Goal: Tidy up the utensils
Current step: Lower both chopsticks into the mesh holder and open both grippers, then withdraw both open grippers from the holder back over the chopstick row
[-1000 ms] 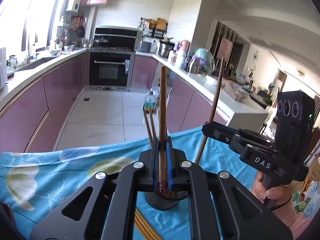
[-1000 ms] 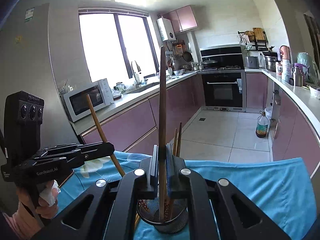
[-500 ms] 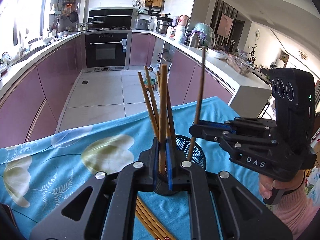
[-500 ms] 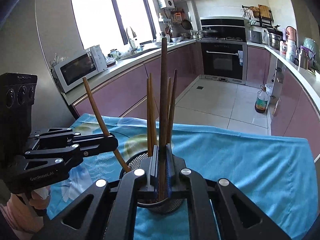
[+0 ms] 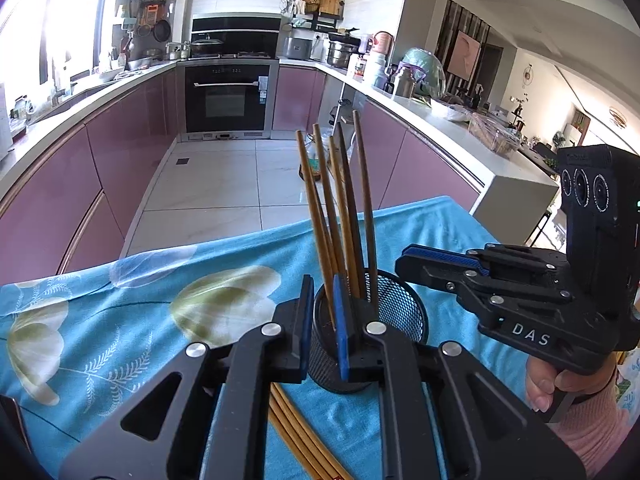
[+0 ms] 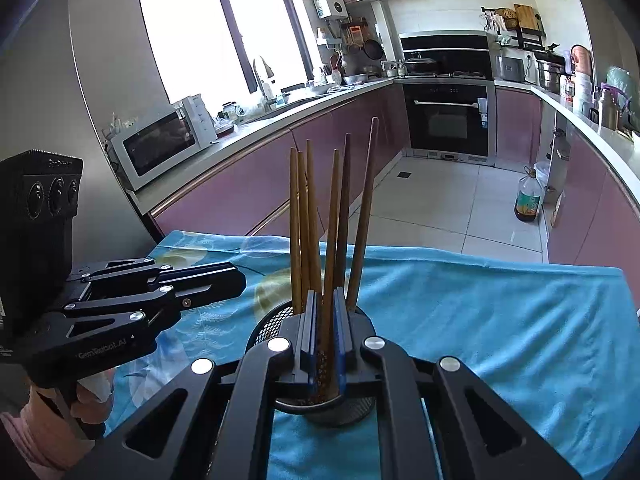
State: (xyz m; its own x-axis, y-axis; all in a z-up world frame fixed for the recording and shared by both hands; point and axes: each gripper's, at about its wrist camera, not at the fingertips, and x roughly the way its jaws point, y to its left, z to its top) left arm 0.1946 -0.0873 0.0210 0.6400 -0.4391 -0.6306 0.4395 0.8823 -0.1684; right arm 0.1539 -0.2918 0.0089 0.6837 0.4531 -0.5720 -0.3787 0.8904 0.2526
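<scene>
Drop-off step: six brown wooden chopsticks [image 6: 334,216] stand in the black mesh cup [image 5: 400,300] on the blue floral cloth [image 6: 480,300]. The left gripper [image 5: 322,320] and right gripper [image 6: 324,340] have fingers slightly apart, gripping nothing I can make out. Next — lift clear and fetch the loose chopsticks [image 5: 296,436] lying near; their count is hidden.
</scene>
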